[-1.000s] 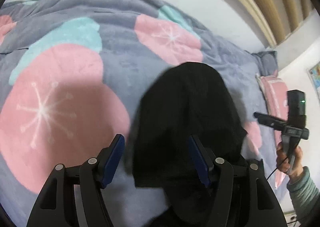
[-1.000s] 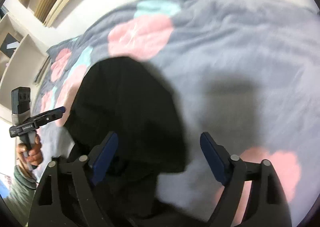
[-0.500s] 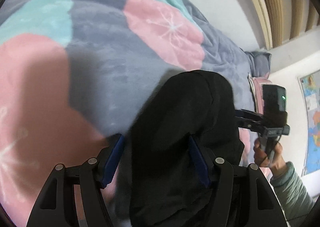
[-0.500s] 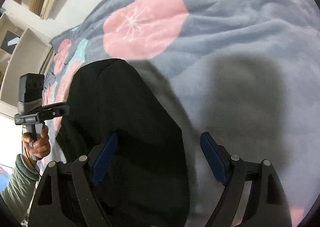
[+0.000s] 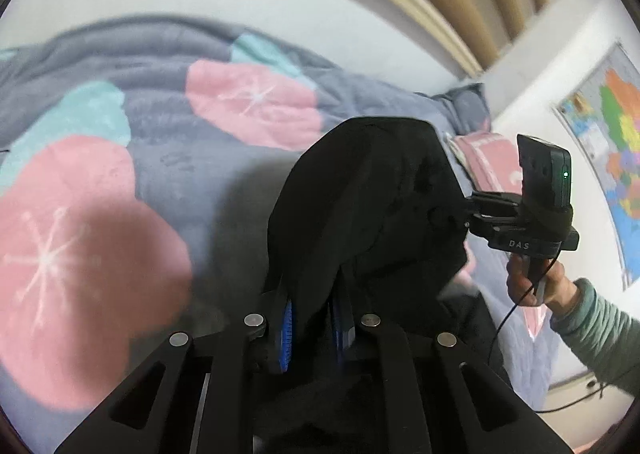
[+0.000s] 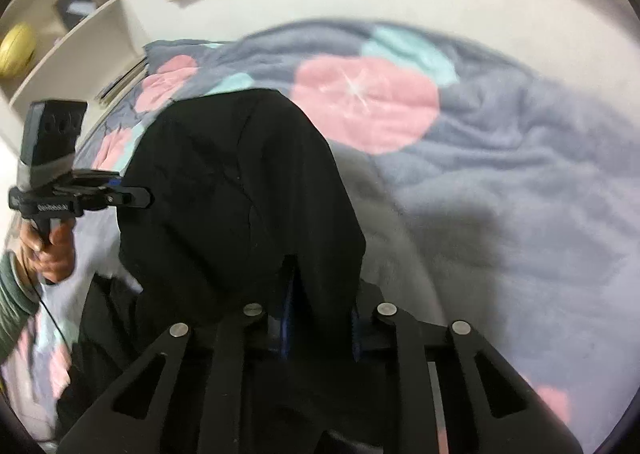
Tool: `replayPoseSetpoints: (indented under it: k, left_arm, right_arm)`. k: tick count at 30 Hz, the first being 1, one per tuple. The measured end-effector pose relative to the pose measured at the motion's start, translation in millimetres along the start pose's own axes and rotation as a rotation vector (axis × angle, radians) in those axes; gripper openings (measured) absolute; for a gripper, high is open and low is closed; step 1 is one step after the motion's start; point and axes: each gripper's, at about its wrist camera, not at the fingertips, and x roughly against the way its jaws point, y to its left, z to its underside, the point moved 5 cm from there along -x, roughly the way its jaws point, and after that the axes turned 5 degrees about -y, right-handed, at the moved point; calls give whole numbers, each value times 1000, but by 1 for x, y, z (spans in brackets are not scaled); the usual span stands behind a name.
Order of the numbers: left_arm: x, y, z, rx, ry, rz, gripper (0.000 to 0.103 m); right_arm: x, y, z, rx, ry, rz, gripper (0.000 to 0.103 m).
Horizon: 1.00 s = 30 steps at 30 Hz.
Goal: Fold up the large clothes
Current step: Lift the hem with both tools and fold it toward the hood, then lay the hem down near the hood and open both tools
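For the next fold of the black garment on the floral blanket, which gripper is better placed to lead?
Neither clearly. The left gripper and right gripper have both just closed on the black garment, pinching opposite edges above the grey floral blanket. Probably both should move together.

Two wrist fisheyes, each looking obliquely down along its own fingers, close above the black garment [image 5: 372,214]; both share garment and flowered blanket [image 6: 520,182], each catching the opposite gripper.

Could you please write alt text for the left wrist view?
The left hand-held gripper is clamped on a black fabric garment raised above a grey fleece blanket with pink circles. At right, the right hand-held gripper grips it too.
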Motion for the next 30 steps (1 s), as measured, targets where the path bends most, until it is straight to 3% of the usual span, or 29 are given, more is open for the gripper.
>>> replayPoseSetpoints:
  k: [7,15,20,24,27,30]
  left_arm:
    - [71,-62,57,-75,-24,-50,15]
    - [139,-129,144,-87,-26,-55,15]
    - [148,-145,219,-42,73,-61,15]
    - [130,-131,277,76,191,-66,17]
    - [136,-126,295,164,211,-45,17]
    - [161,-127,298,187,209,-31,18]
  right_arm:
    - [84,61,37,70,-84,69,21]
    - [167,118,126,32,-84,41,21]
    - [172,137,197,-42,17,-6,21]
    - [145,135,255,-141,143,-4,26]
    - [144,133,274,-207,190,3,26]
    - [165,129,278,-223,184,38,35]
